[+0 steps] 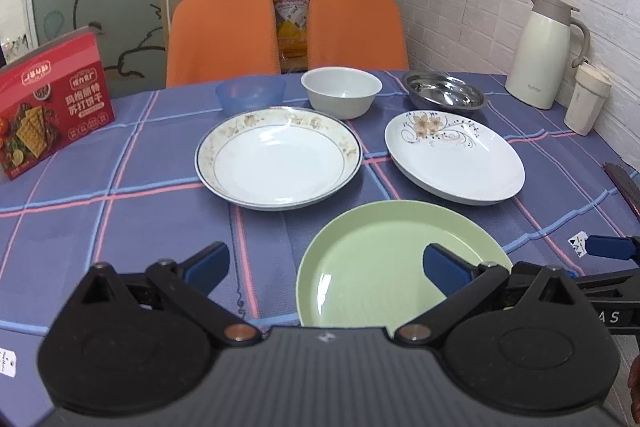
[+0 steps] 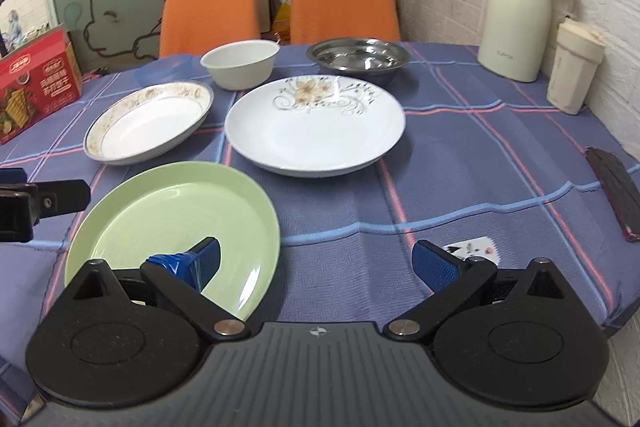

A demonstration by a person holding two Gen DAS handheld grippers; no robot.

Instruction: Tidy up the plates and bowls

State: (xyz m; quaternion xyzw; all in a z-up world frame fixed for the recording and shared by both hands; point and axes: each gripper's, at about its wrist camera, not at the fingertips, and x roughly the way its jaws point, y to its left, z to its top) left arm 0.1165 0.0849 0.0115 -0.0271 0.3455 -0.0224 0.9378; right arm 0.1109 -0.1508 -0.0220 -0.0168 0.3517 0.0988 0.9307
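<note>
A green plate (image 1: 372, 259) (image 2: 176, 223) lies nearest on the blue checked tablecloth (image 1: 120, 211). Behind it sit a gold-rimmed deep plate (image 1: 278, 157) (image 2: 150, 123) and a flower-painted white plate (image 1: 454, 157) (image 2: 316, 127). Further back stand a blue bowl (image 1: 250, 95) (image 2: 168, 67), a white bowl (image 1: 341, 97) (image 2: 240, 63) and a steel bowl (image 1: 444, 95) (image 2: 358, 57). My left gripper (image 1: 326, 267) is open above the green plate's near left edge. My right gripper (image 2: 320, 263) is open too, its left finger over the green plate.
A red cracker box (image 1: 48, 103) (image 2: 34, 87) stands at the left. A cream thermos jug (image 1: 546, 51) (image 2: 520, 11) and a cup (image 1: 588, 99) (image 2: 574, 67) stand by the brick wall. Two orange chairs (image 1: 224, 35) are behind the table. A dark flat object (image 2: 614, 191) lies at the right edge.
</note>
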